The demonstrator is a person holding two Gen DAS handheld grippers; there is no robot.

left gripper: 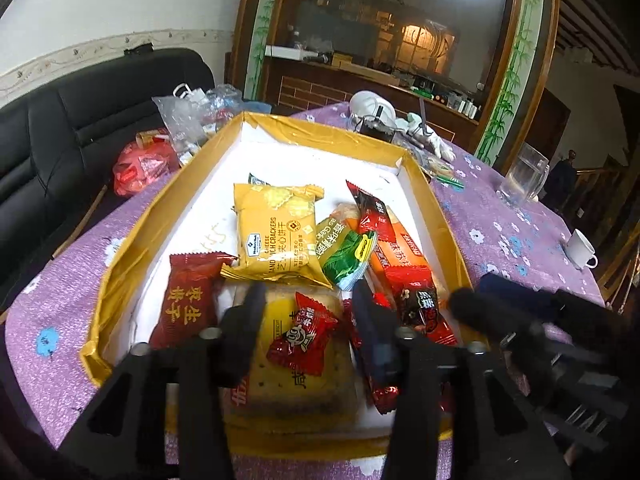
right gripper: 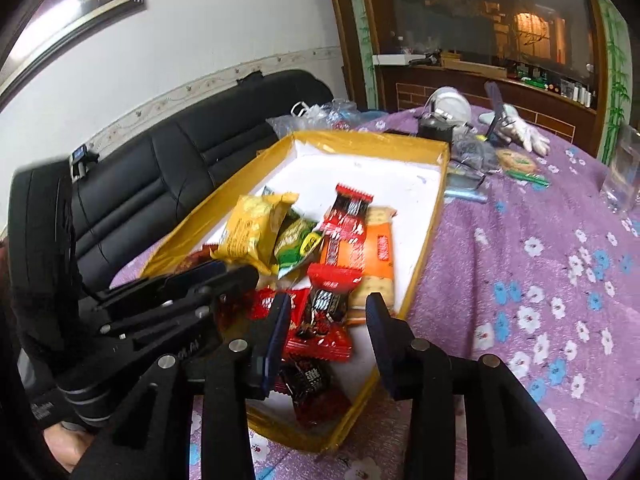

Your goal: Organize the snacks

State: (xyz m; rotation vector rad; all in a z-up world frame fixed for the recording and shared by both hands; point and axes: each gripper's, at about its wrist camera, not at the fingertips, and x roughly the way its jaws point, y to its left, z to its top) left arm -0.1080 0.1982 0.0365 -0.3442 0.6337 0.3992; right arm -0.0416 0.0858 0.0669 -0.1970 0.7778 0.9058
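Purple flowered cloth (right gripper: 540,248) covers the table in front of you, with a black sofa (left gripper: 60,128) behind it on the left. On the cloth sits a gold-walled box (left gripper: 132,240) with a white floor, its long axis running away from you, and the snacks lie heaped at its near end. From the left: a dark red packet (left gripper: 188,300) lies lengthwise away from you; beside it your left gripper (left gripper: 310,304) hangs with its jaws parted and nothing pressed between them, right over a small red candy (left gripper: 302,334) that rests on a clear-wrapped cracker pack (left gripper: 296,392), whose label the fingers partly hide. Beyond the fingertips lies a yellow cracker packet (left gripper: 276,232), long axis away from you, then a green pouch (left gripper: 346,254) tilted against it, then an orange biscuit pack (left gripper: 400,256) half buried under red wrappers. Your right gripper (right gripper: 328,316) is likewise spread and empty, above a red-and-black wrapper (right gripper: 324,312) lying between its fingers untouched. The box's near corner is cut off behind its fingers.
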